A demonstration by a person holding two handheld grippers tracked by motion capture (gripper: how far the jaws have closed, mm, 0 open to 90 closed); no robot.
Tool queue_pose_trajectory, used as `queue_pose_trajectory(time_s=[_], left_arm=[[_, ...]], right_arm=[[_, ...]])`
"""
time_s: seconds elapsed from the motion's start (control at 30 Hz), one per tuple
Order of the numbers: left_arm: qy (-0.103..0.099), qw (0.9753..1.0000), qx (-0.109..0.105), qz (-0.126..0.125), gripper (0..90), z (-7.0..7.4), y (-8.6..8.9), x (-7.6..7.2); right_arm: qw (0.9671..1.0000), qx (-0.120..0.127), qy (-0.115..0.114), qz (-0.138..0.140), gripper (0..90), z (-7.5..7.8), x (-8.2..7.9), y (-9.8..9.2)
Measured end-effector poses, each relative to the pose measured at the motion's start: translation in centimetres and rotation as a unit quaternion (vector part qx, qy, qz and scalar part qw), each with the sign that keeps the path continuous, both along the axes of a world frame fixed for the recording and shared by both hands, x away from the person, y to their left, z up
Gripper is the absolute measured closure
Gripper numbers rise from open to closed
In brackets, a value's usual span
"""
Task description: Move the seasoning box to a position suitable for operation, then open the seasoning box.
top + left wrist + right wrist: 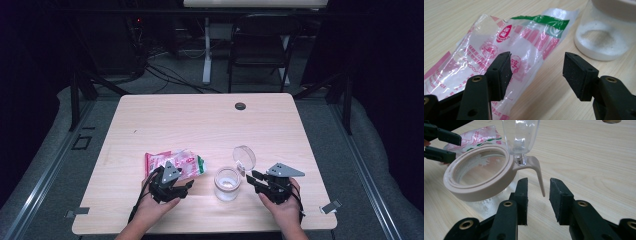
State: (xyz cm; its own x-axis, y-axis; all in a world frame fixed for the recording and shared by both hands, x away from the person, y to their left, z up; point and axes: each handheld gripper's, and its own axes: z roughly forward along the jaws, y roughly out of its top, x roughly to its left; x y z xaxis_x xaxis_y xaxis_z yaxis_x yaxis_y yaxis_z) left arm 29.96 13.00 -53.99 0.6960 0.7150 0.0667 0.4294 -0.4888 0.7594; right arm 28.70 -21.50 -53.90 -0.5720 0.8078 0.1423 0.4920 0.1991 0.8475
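A crumpled clear bag with pink and green print (175, 164) (499, 47) lies on the wooden table (200, 125), front left of centre. My left gripper (184, 189) (537, 65) is open just over the bag's near edge, and one pad (501, 72) overlaps the plastic. To its right stands a clear jar (227, 184) (602, 37) holding white powder, its round clear lid (244, 158) (520, 135) flipped up. The jar's beige rim (479, 178) carries a curved latch tab (539, 173). My right gripper (256, 180) (537, 183) is open, and the tab's tip hangs just beyond the gap between its jaws.
A dark round grommet (240, 106) sits near the table's far edge. A folding chair (260, 45) and cables stand on the floor behind the table. In the right gripper view the left gripper (439, 145) shows beyond the jar.
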Motion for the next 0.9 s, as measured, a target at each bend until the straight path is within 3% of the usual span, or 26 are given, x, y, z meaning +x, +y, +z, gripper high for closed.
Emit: queue_pose_trajectory(time_s=[0.13,0.3,0.37,0.6,0.73,0.77,0.8,0.87,0.9], left_arm=[[-0.004,0.9999,0.014,0.007,39.9,-0.5,-0.5,-0.1],[-0.024,0.9989,0.039,0.014,39.9,-0.8,-0.8,0.0],[-0.045,0.9968,0.059,0.03,40.4,-1.2,-1.1,0.1],[-0.059,0.993,0.092,0.045,40.7,-2.2,-1.4,0.9],[-0.073,0.9902,0.106,0.054,40.7,-2.6,-1.6,1.2],[-0.078,0.9883,0.118,0.057,41.1,-2.8,-1.8,1.3],[-0.078,0.9883,0.118,0.057,41.8,-2.8,-1.8,1.3],[-0.087,0.9859,0.13,0.059,43.3,-3.1,-2.1,1.4],[-0.087,0.9859,0.13,0.059,44.2,-3.1,-2.1,1.4]], right_arm=[[1.0,0.002,0.0,-0.001,68.4,0.0,0.0,0.0],[1.0,0.002,-0.003,-0.001,68.1,0.0,-0.1,0.1],[1.0,0.005,-0.003,-0.003,67.9,-0.1,-0.1,0.0],[1.0,0.004,-0.003,-0.004,67.5,-0.1,-0.2,-0.2],[1.0,0.005,-0.003,-0.006,67.5,-0.1,-0.2,-0.2],[1.0,0.006,-0.004,-0.006,67.5,-0.1,-0.2,-0.2],[1.0,0.006,-0.004,-0.006,67.5,-0.1,-0.2,-0.2],[1.0,0.005,-0.004,-0.006,67.5,-0.1,-0.2,-0.2],[1.0,0.005,-0.004,-0.006,67.5,-0.1,-0.2,-0.2]])
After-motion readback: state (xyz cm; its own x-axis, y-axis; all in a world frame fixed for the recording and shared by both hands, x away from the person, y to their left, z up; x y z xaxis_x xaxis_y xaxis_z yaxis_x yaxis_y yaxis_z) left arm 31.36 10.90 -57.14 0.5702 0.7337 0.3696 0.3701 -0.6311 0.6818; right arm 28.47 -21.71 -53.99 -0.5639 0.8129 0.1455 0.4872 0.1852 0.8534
